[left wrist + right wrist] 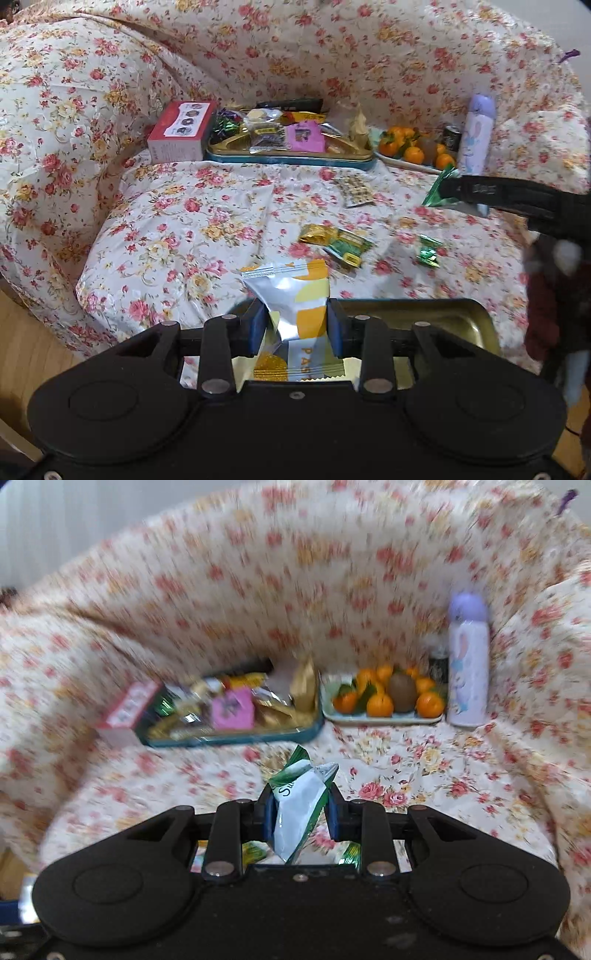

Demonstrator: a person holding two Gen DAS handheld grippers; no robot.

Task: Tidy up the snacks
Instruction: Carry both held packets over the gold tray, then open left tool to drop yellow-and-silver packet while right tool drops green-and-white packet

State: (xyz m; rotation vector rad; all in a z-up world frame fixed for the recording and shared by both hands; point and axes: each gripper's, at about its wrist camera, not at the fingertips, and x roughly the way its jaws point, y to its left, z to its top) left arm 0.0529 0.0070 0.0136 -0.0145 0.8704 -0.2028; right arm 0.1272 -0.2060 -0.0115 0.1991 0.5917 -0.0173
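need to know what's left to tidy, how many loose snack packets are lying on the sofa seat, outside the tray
4: a gold packet touching a green packet, a small green candy right of them, and a patterned packet nearer the tray. The grippers may hide more.

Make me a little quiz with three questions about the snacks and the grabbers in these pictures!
1. True or false: the left gripper is empty.
2. What fruit lies on the plate beside the purple bottle? A) bananas B) oranges C) grapes
3. Fill in: the right gripper is shut on a green and white ____.

Key
1. False. It is shut on a silver and yellow snack packet.
2. B, oranges, with one brown fruit among them.
3. Snack packet.
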